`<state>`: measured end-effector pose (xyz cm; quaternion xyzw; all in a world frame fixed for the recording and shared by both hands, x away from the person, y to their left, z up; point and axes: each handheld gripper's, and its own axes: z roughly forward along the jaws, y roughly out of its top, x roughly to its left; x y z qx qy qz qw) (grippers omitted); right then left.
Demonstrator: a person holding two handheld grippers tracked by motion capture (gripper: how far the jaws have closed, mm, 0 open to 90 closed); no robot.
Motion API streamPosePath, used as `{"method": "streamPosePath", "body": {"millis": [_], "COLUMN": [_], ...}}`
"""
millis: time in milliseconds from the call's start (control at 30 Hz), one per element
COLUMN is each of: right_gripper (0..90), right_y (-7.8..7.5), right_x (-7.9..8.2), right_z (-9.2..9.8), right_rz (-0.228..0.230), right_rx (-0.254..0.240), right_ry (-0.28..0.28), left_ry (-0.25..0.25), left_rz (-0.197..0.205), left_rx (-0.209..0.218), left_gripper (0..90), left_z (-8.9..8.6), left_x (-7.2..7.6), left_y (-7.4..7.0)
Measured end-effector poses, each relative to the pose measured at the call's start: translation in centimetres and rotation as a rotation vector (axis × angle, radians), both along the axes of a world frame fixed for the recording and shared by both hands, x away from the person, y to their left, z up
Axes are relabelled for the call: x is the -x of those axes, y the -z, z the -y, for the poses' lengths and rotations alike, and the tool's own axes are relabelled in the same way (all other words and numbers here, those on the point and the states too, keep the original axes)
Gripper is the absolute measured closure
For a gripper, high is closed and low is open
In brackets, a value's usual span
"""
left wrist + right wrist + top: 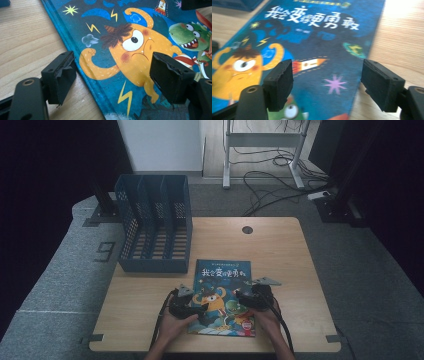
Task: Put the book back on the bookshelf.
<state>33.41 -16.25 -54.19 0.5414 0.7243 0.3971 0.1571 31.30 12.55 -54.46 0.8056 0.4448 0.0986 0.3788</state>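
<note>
A picture book (223,297) lies flat, cover up, on the near middle of the wooden surface (285,265), its title toward the far side. It sits close to the near edge, likely so that both hands can reach it without stretching. Far left of it stands a blue file rack (155,230) with upright slots, open toward the top; a flat book has to be raised on edge to go into one, which probably explains why both tools come to it at once.

The left tool (192,306) sits over the book's near left part. In the left gripper view its jaws stand wide apart, straddling the book's left edge (75,60): one jaw is over bare wood, the other over the orange monster on the cover. Nothing is pinched; the pads press on nothing. That placement suits sliding a jaw under the edge, since a thin book lying flat offers no other hold.

The right tool (248,298) mirrors it at the book's right side. In the right gripper view its jaws are also spread, one over the cover beside the little rocket, the other over the wood just past the right edge (364,57), holding nothing.

With one tool on each long edge, the book can be steadied on one side while the other side is lifted.
</note>
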Motion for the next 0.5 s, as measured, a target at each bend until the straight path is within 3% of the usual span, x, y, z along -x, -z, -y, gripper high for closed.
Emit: {"method": "streamPosePath", "body": {"millis": [333,500], "right_gripper": [21.8,21.9], "right_y": [0.61,0.47], "right_x": [-0.51,-0.58], "right_z": [0.40,0.95], "right_rz": [-0.044,-0.064], "right_rx": [-0.058,-0.121], "right_ry": [-0.021,-0.022], "left_ry": [0.004,0.002], "left_rz": [0.005,0.006], "left_rx": [-0.006,-0.012], "left_gripper": [20.0,19.5], "left_z": [0.08,0.17], "left_x": [0.03,0.07], "left_y": [0.02,0.02]}}
